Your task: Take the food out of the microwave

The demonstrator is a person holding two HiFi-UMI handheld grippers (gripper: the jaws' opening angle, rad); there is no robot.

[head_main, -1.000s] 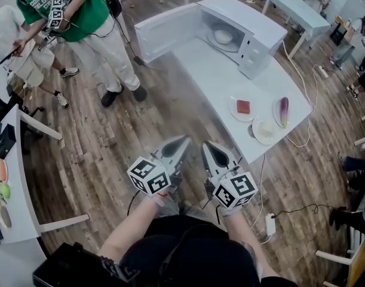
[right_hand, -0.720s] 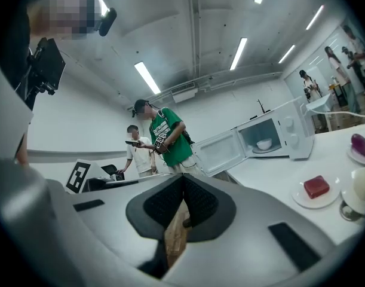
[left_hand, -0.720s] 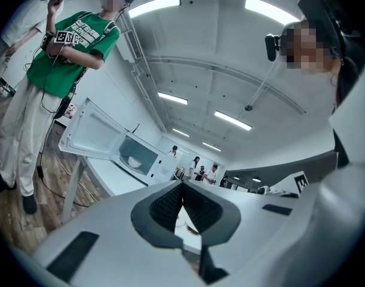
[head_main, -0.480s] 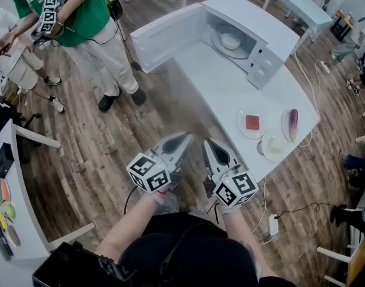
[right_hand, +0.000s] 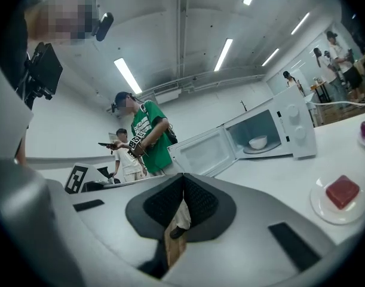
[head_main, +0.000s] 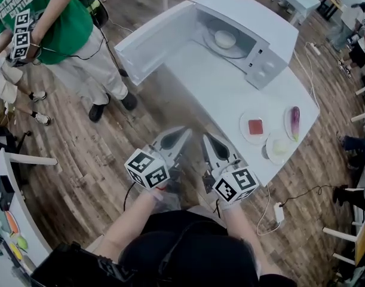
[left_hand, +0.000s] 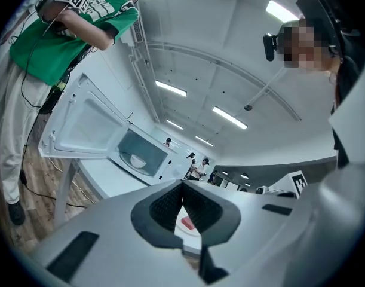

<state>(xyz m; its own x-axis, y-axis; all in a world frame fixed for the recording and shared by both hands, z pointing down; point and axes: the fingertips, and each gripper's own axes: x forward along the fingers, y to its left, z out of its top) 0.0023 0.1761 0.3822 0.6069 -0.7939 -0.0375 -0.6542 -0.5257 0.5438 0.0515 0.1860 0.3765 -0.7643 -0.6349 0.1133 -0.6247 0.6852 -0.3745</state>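
A white microwave [head_main: 260,37] stands on the white table [head_main: 224,88] with its door [head_main: 152,40] swung wide open to the left. Inside it, a white bowl of food [head_main: 225,39] sits on the turntable; the same bowl [right_hand: 258,142] shows in the right gripper view and the bowl [left_hand: 136,159] in the left gripper view. My left gripper [head_main: 183,136] and right gripper [head_main: 207,141] are side by side above the floor, short of the table's near edge, both shut and empty. Both point towards the table.
Three plates lie on the table's near right end: one with a red block [head_main: 255,126], one with an eggplant [head_main: 294,120], one with a pale item [head_main: 280,147]. A person in a green shirt [head_main: 51,23] stands left of the microwave door. A cable and power strip [head_main: 278,211] lie on the floor at right.
Both grippers have come closer to the table together, still shut. The microwave and plates sit nearer in the head view, and the person in green has slid towards the left edge.
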